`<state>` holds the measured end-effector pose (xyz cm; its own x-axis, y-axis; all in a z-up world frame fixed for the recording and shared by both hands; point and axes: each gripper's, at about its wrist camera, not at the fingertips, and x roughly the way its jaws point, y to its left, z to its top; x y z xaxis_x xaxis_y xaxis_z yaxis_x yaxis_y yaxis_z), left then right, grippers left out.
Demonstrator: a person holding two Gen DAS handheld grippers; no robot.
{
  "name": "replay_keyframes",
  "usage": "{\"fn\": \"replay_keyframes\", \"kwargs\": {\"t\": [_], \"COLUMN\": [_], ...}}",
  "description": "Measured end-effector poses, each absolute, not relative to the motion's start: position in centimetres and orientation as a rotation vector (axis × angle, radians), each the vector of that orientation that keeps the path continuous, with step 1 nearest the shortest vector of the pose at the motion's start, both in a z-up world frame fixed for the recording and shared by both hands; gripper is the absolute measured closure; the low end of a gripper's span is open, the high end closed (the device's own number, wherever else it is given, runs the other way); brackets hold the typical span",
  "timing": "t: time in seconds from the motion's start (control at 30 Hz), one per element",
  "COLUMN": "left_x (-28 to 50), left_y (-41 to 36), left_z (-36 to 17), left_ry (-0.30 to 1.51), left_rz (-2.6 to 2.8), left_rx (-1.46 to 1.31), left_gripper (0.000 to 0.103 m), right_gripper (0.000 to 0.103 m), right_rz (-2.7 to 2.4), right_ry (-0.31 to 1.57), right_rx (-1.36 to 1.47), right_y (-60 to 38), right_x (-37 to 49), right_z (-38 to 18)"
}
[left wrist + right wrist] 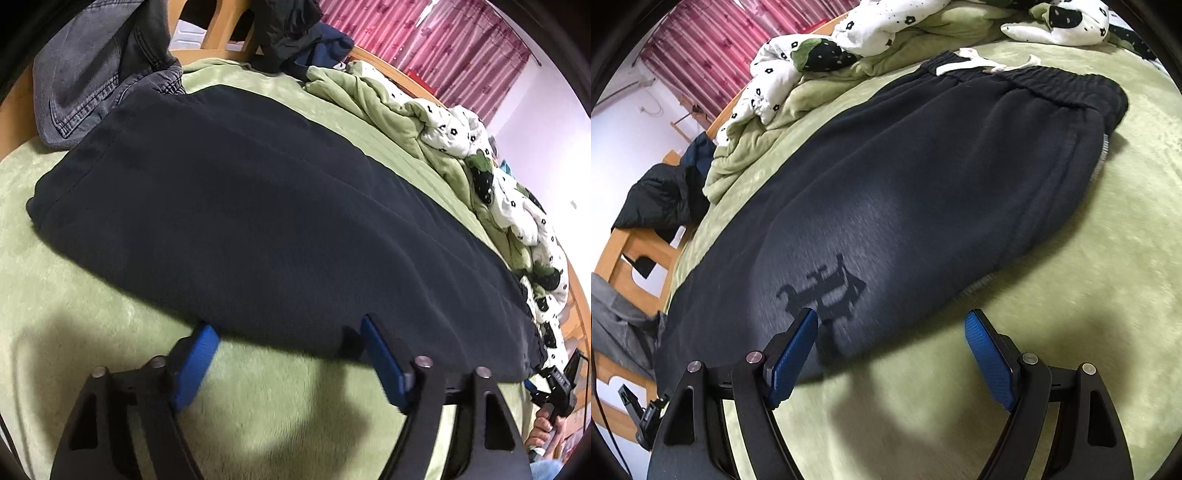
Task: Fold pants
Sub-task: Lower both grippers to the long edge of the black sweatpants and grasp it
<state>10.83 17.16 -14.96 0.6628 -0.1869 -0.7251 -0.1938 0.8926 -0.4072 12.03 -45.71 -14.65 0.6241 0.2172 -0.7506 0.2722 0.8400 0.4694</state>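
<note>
Dark sweatpants (266, 206) lie flat and lengthwise on a green blanket (66, 295). In the right wrist view the sweatpants (923, 177) show an elastic waistband (1052, 88) with a white drawstring (971, 62) at the far end and a dark printed logo (831, 288) close by. My left gripper (288, 326) is open at the near long edge of the pants, with one blue pad (197, 358) on each side of a stretch of that edge. My right gripper (891, 315) is open too: its left pad (794, 354) is over the fabric and its right pad (990, 358) over the blanket.
Grey jeans (96, 74) and a black garment (288, 29) lie at the leg end by the wooden bed frame (631, 254). A crumpled floral duvet (480, 155) lines the far side. Red curtains (443, 40) hang behind. A hand (543, 432) shows at the right edge.
</note>
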Motion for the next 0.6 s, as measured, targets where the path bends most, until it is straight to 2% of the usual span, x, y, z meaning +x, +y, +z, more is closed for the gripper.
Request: {"fn": "replay_keyframes", "kwargs": {"t": [0.03,0.07,0.17,0.23,0.4,0.6], "left_x": [11.0,11.1,11.1,10.8,8.8,7.2], "left_y": [17.2,17.3,17.7,17.9,19.3,20.5], "left_z": [-15.0,-15.0,-15.2,-15.3,-15.2,-15.5], "left_ry": [0.855,0.857,0.86,0.856,0.838,0.822], "left_rz": [0.006,0.01,0.011,0.001,-0.035,-0.037], "left_rx": [-0.483,-0.481,-0.475,-0.477,-0.55,-0.581], "left_gripper": [0.046,0.057,0.078,0.082,0.082,0.084], "right_gripper": [0.036,0.039,0.062,0.078,0.084,0.085], "right_rz": [-0.034,-0.037,-0.06,-0.066,-0.057,-0.026], "right_ry": [0.909,0.912,0.913,0.905,0.85,0.802], "right_rx": [0.592,0.588,0.562,0.556,0.569,0.596], "right_y": [-45.6,-45.3,-44.9,-44.8,-44.9,-45.2], "right_x": [12.4,12.8,13.6,13.6,12.8,12.2], "right_z": [-14.6,-14.6,-14.5,-14.5,-13.9,-12.9]}}
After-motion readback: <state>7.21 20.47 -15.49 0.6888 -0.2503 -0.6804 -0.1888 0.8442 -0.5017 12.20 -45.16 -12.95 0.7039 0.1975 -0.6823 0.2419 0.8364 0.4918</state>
